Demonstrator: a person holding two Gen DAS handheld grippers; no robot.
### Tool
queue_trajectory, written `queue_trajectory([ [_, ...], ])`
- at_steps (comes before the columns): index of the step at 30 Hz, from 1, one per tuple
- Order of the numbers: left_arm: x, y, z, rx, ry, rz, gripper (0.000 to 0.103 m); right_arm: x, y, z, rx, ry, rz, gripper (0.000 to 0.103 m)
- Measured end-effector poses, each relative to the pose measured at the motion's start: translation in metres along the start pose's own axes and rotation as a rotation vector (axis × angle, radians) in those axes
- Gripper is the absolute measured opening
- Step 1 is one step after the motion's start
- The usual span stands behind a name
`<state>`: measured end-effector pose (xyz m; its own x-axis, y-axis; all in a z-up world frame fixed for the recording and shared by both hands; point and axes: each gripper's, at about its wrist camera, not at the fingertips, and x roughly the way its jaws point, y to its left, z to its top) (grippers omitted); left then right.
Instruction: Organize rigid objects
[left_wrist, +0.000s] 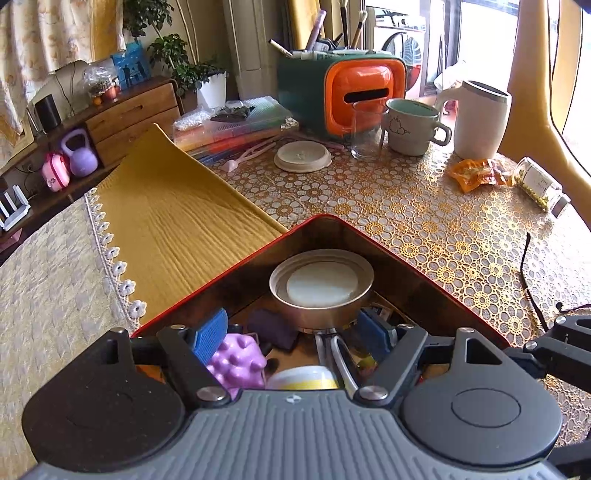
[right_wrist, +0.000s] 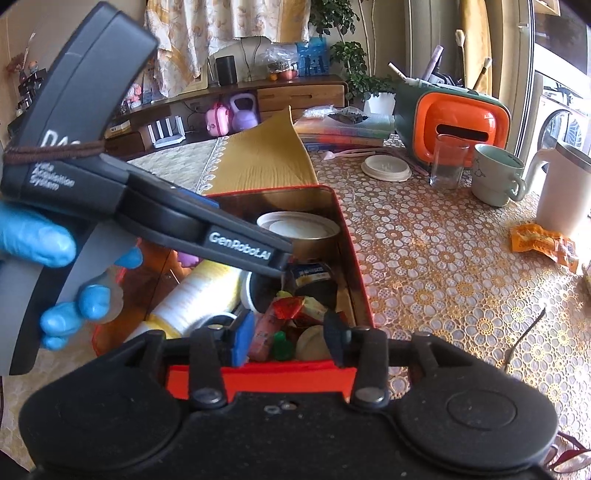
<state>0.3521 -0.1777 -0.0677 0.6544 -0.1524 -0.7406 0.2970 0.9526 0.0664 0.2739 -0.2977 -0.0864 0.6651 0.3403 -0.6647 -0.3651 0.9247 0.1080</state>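
A red metal box (left_wrist: 417, 258) stands on the table, holding a round tin with a white lid (left_wrist: 321, 284), a purple knobbed toy (left_wrist: 238, 356), a yellow-white bottle (right_wrist: 195, 295), snack packets (right_wrist: 291, 308) and a small green piece (right_wrist: 282, 345). My left gripper (left_wrist: 295, 332) is open inside the box, just in front of the tin. My right gripper (right_wrist: 288, 339) is open over the box's near wall (right_wrist: 258, 380). The left gripper's body (right_wrist: 147, 206) crosses the right wrist view above the box.
On the lace tablecloth (left_wrist: 406, 206) are a round lid (left_wrist: 303, 156), a glass (left_wrist: 365, 129), a mug (left_wrist: 412, 125), a white jug (left_wrist: 480, 118), an orange packet (left_wrist: 474, 173), a jar lying down (left_wrist: 541, 186) and an orange-green appliance (left_wrist: 343, 92). A yellow cloth (left_wrist: 166, 221) lies left.
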Motion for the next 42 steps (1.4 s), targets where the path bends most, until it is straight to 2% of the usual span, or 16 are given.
queue_trajectory([
  [5,-0.023,0.004,-0.005,-0.024,-0.027,-0.002,0.077,-0.012,0.002,0.000,0.022,-0.019,0.010,0.045],
  [9,-0.049,0.008,-0.013,-0.042,-0.060,-0.015,0.077,-0.027,0.003,0.000,0.043,-0.048,0.032,0.057],
  [16,-0.102,0.014,-0.032,-0.078,-0.123,-0.046,0.077,-0.057,0.010,-0.002,0.052,-0.097,0.045,0.064],
  [18,-0.115,0.014,-0.039,-0.072,-0.143,-0.033,0.078,-0.066,0.011,-0.002,0.062,-0.112,0.045,0.066],
  [20,-0.128,0.014,-0.046,-0.071,-0.163,-0.026,0.083,-0.074,0.013,-0.002,0.060,-0.129,0.034,0.070],
  [27,-0.166,0.020,-0.070,-0.105,-0.212,-0.017,0.083,-0.094,0.022,-0.008,0.067,-0.153,0.034,0.078],
  [33,-0.189,0.023,-0.091,-0.128,-0.225,-0.018,0.083,-0.112,0.028,-0.012,0.089,-0.189,0.060,0.091],
  [36,-0.197,0.025,-0.101,-0.147,-0.231,-0.025,0.088,-0.120,0.031,-0.015,0.088,-0.206,0.066,0.097],
  [40,-0.204,0.027,-0.110,-0.164,-0.228,-0.035,0.089,-0.129,0.031,-0.019,0.112,-0.227,0.092,0.103],
  [42,-0.205,0.029,-0.113,-0.182,-0.220,-0.039,0.094,-0.134,0.031,-0.022,0.126,-0.243,0.109,0.103],
])
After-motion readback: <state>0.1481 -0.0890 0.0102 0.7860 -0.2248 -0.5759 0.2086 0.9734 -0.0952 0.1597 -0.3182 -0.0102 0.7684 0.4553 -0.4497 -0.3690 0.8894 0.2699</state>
